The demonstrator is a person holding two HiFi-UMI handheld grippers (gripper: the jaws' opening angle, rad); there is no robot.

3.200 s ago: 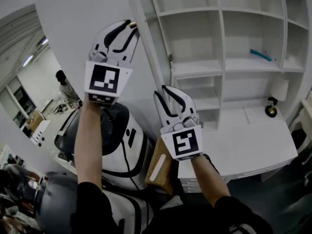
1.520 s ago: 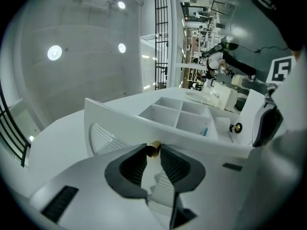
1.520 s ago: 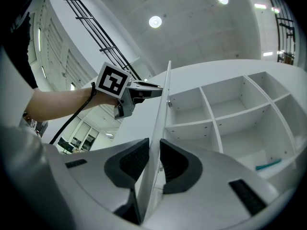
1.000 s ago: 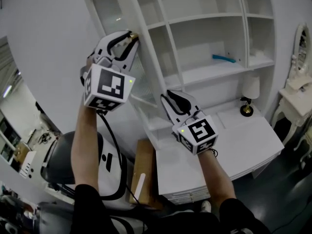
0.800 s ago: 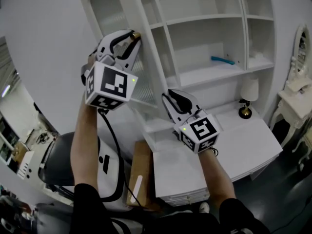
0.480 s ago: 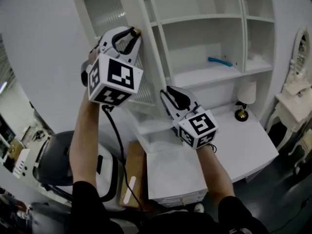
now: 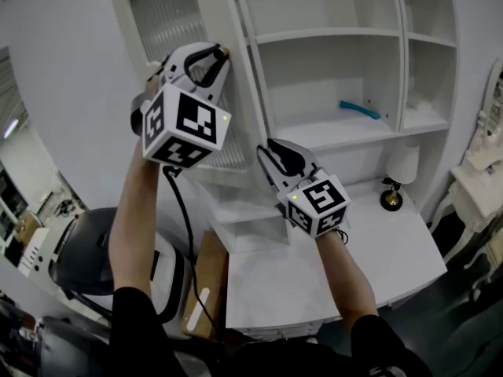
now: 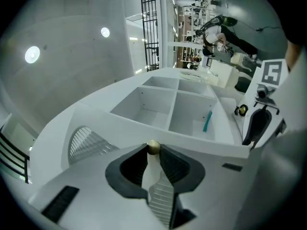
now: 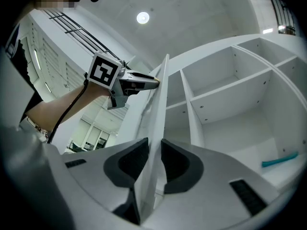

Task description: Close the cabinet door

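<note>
The white cabinet door [image 7: 177, 22] with its ribbed glass panel stands partly swung out at the left of the open shelves [image 7: 330, 61]. My left gripper [image 7: 214, 53] is high on the door's free edge, shut on it at the brass knob [image 7: 224, 51]. In the left gripper view the knob [image 8: 153, 147] sits at the fingertips of that gripper [image 8: 153, 152]. Lower down, my right gripper [image 7: 271, 149] is shut on the same edge. In the right gripper view the door's edge [image 9: 160, 104] runs between the pads of that gripper [image 9: 154, 145].
A teal stick [image 7: 360, 109] lies on a middle shelf. A small lamp with a brass foot [image 7: 391, 199] stands on the white desk top [image 7: 354, 265] under the shelves. A cardboard box [image 7: 203, 281] and a black-and-white chair [image 7: 86, 250] are to the left on the floor.
The door has swung further toward the shelves, so more of its glass panel's face shows. Both grippers have gone along with it, keeping hold of its edge.
</note>
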